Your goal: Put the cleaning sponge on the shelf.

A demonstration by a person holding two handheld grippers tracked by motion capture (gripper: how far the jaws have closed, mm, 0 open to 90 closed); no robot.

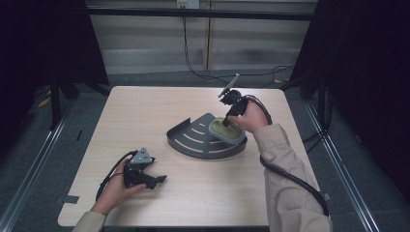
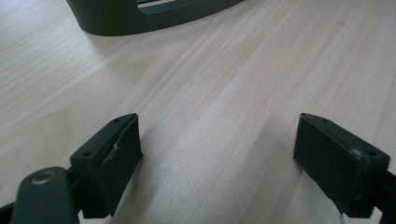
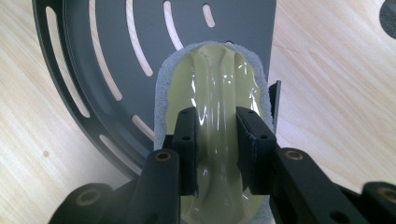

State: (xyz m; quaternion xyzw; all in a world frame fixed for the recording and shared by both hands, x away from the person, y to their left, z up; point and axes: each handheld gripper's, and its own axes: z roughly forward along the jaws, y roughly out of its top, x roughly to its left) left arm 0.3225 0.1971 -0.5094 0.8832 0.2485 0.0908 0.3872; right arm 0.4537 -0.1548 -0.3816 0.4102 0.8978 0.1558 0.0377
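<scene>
- Pinching the raised yellow-green grip ridge of the scrub sponge (image 3: 212,107), the right gripper (image 3: 215,154) is clenched on it from above; the sponge sits over the dark slotted corner shelf (image 3: 102,60) at mid-table.
- The sponge looks light; its grey pad is probably soft, the glossy ridge likely slippery, so the ridge's middle is the best hold.
- The left gripper (image 2: 215,158) rests released over the bare wooden table (image 2: 224,70), jaws wide apart, nothing between them.
- Whether the pad already touches the shelf cannot be told; the sponge's near end is cut off behind the jaws.
</scene>
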